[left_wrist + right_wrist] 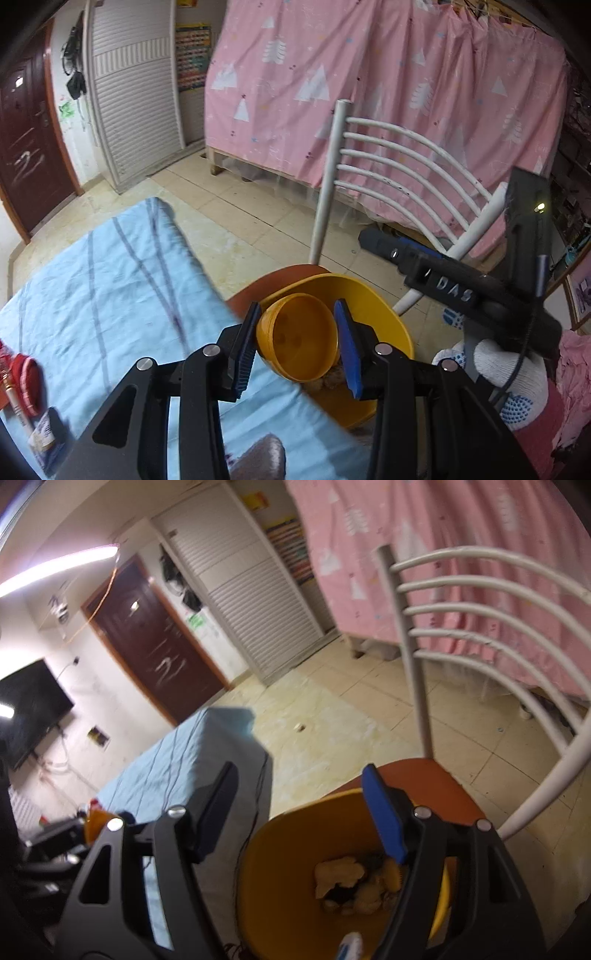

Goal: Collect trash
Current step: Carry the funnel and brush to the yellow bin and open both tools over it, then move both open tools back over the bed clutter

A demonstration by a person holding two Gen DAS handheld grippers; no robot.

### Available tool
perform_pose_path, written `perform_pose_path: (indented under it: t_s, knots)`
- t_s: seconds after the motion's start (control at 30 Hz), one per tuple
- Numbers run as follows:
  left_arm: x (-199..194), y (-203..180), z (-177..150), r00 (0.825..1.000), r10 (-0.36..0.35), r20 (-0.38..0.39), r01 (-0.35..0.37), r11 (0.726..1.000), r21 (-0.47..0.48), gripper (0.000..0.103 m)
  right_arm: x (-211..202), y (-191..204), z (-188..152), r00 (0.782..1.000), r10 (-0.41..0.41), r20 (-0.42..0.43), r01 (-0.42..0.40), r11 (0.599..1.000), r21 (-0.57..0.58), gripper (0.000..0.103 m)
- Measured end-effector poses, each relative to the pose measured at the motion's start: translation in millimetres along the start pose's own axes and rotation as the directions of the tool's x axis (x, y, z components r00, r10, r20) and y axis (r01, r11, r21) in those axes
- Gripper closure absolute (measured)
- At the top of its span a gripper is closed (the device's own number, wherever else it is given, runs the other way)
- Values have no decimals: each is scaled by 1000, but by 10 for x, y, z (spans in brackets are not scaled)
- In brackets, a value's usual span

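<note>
My left gripper (297,341) is shut on a small orange bowl (299,338), tipped over a larger yellow basin (384,317) that stands on the red seat of a chair (255,291). Brownish scraps (351,882) lie in the basin (273,853); they show below the bowl in the left wrist view (328,382). My right gripper (303,812) is open and empty, its fingers above the basin's rim. Its body (454,291) and the gloved hand (509,373) show at the right of the left wrist view.
A table with a light blue cloth (110,288) lies to the left, with red wrappers (26,380) at its near left edge. The chair's white barred back (399,173) stands behind the basin. A pink curtain (369,85) covers the bed beyond. Tiled floor (351,720) lies between.
</note>
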State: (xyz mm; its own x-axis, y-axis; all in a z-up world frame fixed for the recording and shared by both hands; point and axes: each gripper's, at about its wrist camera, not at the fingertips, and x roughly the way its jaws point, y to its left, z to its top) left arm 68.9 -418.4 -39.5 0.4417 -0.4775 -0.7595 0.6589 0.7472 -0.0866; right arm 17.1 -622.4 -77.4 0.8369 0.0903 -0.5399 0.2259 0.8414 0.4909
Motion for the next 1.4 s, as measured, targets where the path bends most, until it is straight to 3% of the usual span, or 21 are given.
perform_pose_path:
  t_s: [0.03,0.1,0.13,0.17,0.4,0.73,1.4]
  knots:
    - [32,-23,11,1000,-6,-3,6,1000,2,70,-29,-23,12,1000,-4,11,4,1000,13,36]
    - [105,-63,42,999,-35,-1,35,999,-7,56,-90,-99,38,999,-14,40,12,999,47,36]
    - [132,-68,46,999,-42,-2,42,999,-13,41,-118,-125,44,999,-20,50,17,998,57,35]
    - [156,-69,54,999,-43,-2,42,999,-21,32,-146,-139,47,998,-27,60,23,998,67,35]
    - [92,20,9,999,-32,2,32,999,-38,31,-152,-50,57,999,-11,52,8,998,58,28]
    - [-308,330,-25,998,-21,60,27,995,-97,31,-90,353,-12,1000,26,13,-26,1000,-14,18]
    - [-1085,1282,-351,983,92,159,-51,969,-241,25,204,1583,-316,991,79,-110,-103,967,-231,13]
